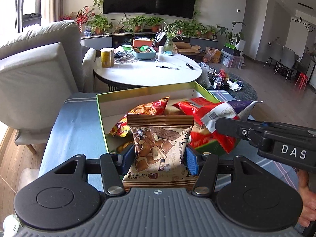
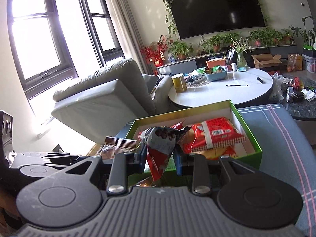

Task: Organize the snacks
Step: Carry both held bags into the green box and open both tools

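Left gripper (image 1: pixel 160 159) has its blue pads partway closed on the sides of a brown chip bag (image 1: pixel 160 146), which stands upright with its long axis running away from the camera and its sealed top edge toward the green box (image 1: pixel 102 118). Over to the right, the right gripper (image 2: pixel 161 156) is pinched fully tight on a crumpled red-and-grey packet (image 2: pixel 161 144), hanging long-axis up and down just in front of the box's near wall. Inside the box lie more red bags (image 2: pixel 215 133), flat and slanted across the tray.
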Available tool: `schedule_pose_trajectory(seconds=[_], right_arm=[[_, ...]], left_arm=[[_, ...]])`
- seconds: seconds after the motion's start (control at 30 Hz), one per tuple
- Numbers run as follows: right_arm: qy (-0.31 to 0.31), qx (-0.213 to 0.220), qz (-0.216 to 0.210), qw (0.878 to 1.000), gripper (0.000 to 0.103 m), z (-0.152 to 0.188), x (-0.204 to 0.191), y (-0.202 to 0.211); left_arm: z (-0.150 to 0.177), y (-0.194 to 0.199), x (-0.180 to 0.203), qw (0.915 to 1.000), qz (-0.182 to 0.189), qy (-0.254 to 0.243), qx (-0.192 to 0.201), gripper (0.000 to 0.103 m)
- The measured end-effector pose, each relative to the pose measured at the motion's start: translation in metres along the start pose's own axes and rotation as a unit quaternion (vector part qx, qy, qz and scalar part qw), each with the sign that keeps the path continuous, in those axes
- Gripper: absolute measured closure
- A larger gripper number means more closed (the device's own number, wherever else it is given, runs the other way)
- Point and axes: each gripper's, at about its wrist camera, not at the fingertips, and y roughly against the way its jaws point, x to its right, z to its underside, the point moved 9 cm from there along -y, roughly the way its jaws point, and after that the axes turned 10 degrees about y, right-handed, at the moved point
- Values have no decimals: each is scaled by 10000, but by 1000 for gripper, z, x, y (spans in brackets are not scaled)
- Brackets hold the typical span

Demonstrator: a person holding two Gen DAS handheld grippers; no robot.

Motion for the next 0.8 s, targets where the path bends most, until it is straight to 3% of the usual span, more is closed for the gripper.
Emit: schedule_pose_trajectory(seconds=[0.53, 0.8], right_arm=[[-282, -198, -23, 9994, 70, -6, 32, -42], [-464, -239, -83, 9986, 70, -8, 37, -57]], left_arm=[[-13, -59, -5, 9997, 39, 157, -205, 52], [-22, -84, -10, 9995, -129, 138, -239, 52]])
